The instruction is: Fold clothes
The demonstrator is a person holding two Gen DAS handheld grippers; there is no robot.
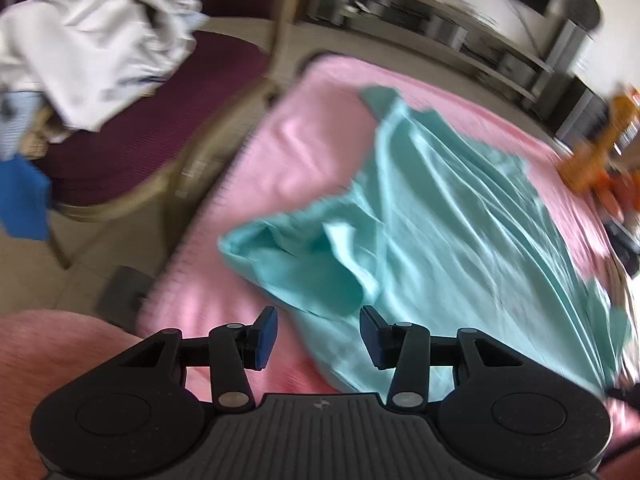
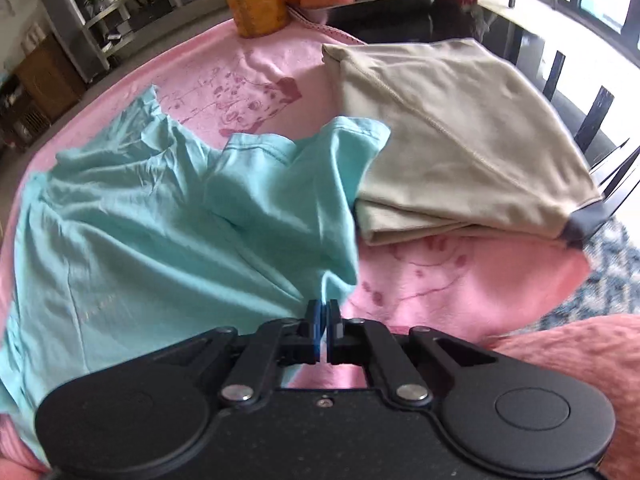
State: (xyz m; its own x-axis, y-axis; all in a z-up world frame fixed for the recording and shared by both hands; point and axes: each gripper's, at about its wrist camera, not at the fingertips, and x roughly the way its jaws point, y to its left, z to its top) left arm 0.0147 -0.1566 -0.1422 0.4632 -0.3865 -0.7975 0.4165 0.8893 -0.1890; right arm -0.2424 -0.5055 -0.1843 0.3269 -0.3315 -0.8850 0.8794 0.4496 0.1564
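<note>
**Teal shirt pinched at its hem, one beige piece folded beside it**

On your left, a chair (image 1: 132,152) holds one heap of white clothes (image 1: 92,48). Your left gripper (image 1: 318,336) hangs spread and empty over the near edge of the teal T-shirt (image 2: 152,216), which lies rumpled on the pink blanket (image 2: 460,280). Your right gripper (image 2: 323,330) is clenched on a thin fold of that shirt's edge. The cloth looks light, limp and slippery, so take it at hems or seams. To the right, touching the shirt, lies one folded beige garment (image 2: 460,140).
</note>
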